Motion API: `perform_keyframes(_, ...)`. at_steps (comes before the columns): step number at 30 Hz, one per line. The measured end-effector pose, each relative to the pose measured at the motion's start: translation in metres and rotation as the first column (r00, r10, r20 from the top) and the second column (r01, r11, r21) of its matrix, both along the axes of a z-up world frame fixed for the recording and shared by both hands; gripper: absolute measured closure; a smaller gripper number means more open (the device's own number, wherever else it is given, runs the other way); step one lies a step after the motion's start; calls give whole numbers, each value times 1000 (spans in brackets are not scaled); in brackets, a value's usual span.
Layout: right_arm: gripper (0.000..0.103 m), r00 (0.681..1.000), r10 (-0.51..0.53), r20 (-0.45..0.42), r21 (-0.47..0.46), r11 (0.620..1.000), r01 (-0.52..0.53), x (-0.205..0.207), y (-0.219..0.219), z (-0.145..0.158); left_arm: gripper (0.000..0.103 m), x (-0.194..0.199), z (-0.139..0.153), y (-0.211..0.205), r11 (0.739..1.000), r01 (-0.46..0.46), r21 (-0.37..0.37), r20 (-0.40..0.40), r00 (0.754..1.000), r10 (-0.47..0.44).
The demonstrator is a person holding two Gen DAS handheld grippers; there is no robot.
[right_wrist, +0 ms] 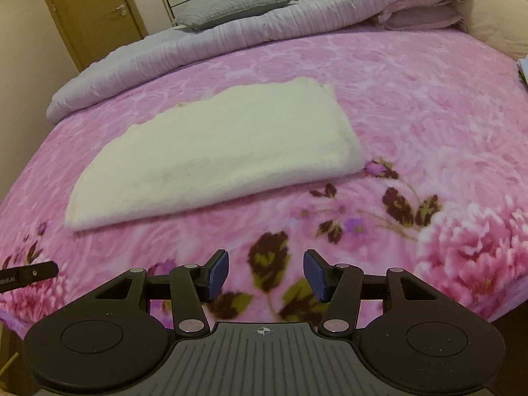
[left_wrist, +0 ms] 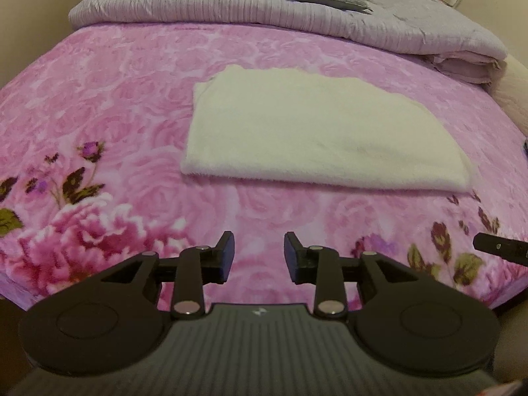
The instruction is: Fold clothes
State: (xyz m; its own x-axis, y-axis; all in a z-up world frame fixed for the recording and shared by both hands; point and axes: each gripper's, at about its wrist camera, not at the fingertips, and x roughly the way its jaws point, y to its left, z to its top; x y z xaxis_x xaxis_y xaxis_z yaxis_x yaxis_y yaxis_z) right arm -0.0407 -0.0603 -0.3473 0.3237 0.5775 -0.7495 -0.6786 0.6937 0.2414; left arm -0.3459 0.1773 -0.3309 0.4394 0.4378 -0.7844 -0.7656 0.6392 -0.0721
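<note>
Both the left gripper [left_wrist: 259, 257] and the right gripper [right_wrist: 265, 275] hang released and empty, with the folded cream cloth [left_wrist: 316, 132] lying ahead of their fingertips on the pink floral blanket [left_wrist: 99, 99]. A careless one-layer pinch could drag the fold open. Only the right view shows the door [right_wrist: 95, 13].

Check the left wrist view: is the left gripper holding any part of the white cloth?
No. The left gripper stands open over the pink blanket, and the folded white cloth lies flat beyond it, untouched.
</note>
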Motion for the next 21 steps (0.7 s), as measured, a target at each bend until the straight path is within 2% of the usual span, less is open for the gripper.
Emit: perform_keyframes(21,49,997,76,24,33,996,-77,-45,-16,13,73,-22,7,-41,998,43,53,-29,999,-42)
